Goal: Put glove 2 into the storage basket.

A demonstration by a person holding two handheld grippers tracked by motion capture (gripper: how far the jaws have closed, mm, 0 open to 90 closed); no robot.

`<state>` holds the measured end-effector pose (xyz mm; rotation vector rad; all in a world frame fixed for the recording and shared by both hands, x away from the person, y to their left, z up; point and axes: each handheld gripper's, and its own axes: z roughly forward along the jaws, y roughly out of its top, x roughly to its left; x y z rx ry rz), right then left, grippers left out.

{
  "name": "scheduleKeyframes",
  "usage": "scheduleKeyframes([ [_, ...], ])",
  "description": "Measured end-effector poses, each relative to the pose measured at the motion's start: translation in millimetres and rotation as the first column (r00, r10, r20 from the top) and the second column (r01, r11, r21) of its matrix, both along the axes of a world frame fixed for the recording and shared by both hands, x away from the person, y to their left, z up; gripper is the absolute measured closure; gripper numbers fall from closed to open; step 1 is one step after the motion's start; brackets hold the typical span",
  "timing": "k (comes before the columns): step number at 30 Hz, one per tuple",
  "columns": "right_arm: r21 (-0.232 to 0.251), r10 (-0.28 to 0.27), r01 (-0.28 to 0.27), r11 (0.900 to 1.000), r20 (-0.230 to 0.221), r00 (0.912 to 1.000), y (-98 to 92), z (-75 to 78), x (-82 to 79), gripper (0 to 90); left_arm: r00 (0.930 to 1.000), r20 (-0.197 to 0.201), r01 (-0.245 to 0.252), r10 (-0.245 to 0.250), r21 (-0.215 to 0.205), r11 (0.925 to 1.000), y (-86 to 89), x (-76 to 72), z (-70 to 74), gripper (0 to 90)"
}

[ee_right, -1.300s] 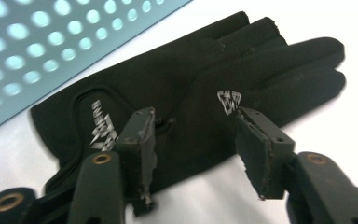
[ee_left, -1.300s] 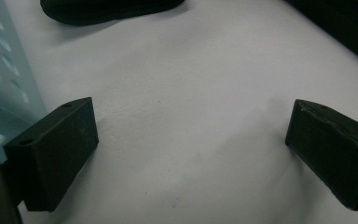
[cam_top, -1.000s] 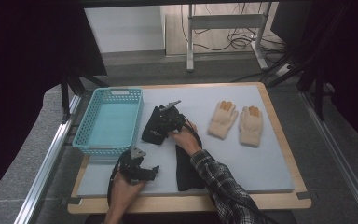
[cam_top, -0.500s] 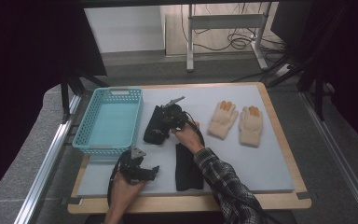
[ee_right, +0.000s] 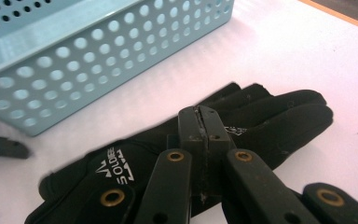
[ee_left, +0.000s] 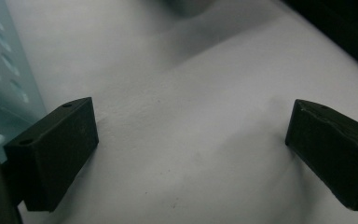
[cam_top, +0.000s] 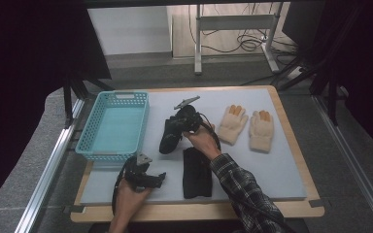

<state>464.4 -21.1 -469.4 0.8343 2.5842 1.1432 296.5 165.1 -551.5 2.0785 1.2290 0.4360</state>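
While the right gripper [cam_top: 178, 124] pinched the black glove [cam_top: 169, 137] between closed jaws, the glove hung lengthwise just right of the basket [cam_top: 112, 127]; the left gripper [cam_top: 156, 180] rested open, empty, farther off.

The black glove [ee_right: 242, 121] looks like matt synthetic cloth with a white printed logo; the basket [cam_top: 114, 128] is smooth, slightly glossy perforated plastic (pale turquoise). The bench [cam_top: 272, 167] carries a matt grey mat edged in wood. The cream gloves [cam_top: 247, 127] seem fuzzy knit, though distant.
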Motion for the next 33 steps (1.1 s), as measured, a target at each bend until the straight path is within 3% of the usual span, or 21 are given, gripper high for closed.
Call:
scheduleKeyframes([
  [5, -0.013, 0.007, -0.007, 1.0, -0.02, 0.9998, -5.4, -3.0, -6.1, 89.2, 1.0, 0.0, 0.0, 0.0, 0.0, 1.0, 0.0, 0.0, 0.0, 2.5],
  [14, -0.002, 0.001, -0.001, 1.0, -0.07, 0.9975, -34.0, -18.0, -16.2, 87.0, 1.0, 0.001, -0.001, 0.001, -0.001, 1.0, -0.1, 0.0, -0.1, 2.5],
  [16, -0.012, -0.023, 0.023, 1.0, -0.054, 0.9983, -33.5, -26.4, -13.8, 72.3, 1.0, -0.001, 0.0, 0.0, 0.0, 1.0, 0.0, 0.0, 0.1, 2.5],
  [17, -0.024, -0.037, 0.036, 0.999, -0.047, 0.9982, -30.0, -34.8, -10.3, 57.9, 1.0, -0.001, 0.0, 0.0, 0.0, 1.0, 0.0, 0.0, 0.0, 2.5],
  [18, -0.024, -0.037, 0.036, 0.999, -0.047, 0.9982, -30.0, -34.8, -10.3, 57.9, 1.0, -0.001, -0.001, 0.001, 0.0, 1.0, -0.1, 0.0, 0.0, 2.5],
  [21, -0.059, -0.042, 0.039, 0.998, -0.062, 0.9972, -18.3, -51.1, -4.5, 41.1, 1.0, -0.001, -0.001, 0.001, -0.003, 1.0, -0.2, -0.1, 0.0, 2.5],
  [22, -0.067, -0.043, 0.04, 0.997, -0.043, 0.9981, -11.6, -57.7, -4.6, 40.8, 1.0, 0.0, -0.001, 0.001, -0.003, 1.0, -0.2, -0.1, 0.0, 2.5],
  [25, -0.084, -0.053, 0.05, 0.995, -0.03, 0.9981, -7.6, -57.9, -5.5, 47.7, 1.0, 0.001, -0.002, 0.002, -0.003, 1.0, -0.3, 0.0, -0.2, 2.5],
  [28, -0.089, -0.061, 0.056, 0.994, -0.05, 0.9969, -5.5, -55.4, -5.2, 69.5, 1.0, 0.001, -0.002, 0.002, -0.003, 1.0, -0.3, 0.0, -0.2, 2.5],
  [30, -0.114, -0.066, 0.062, 0.992, -0.032, 0.9973, -3.9, -53.3, -7.2, 82.8, 1.0, 0.001, -0.002, 0.002, -0.003, 1.0, -0.3, 0.0, -0.2, 2.5],
  [33, -0.132, -0.059, 0.056, 0.99, -0.019, 0.9981, -2.7, -51.4, -8.7, 86.2, 1.0, 0.001, -0.002, 0.002, -0.003, 1.0, -0.3, 0.0, -0.2, 2.5],
])
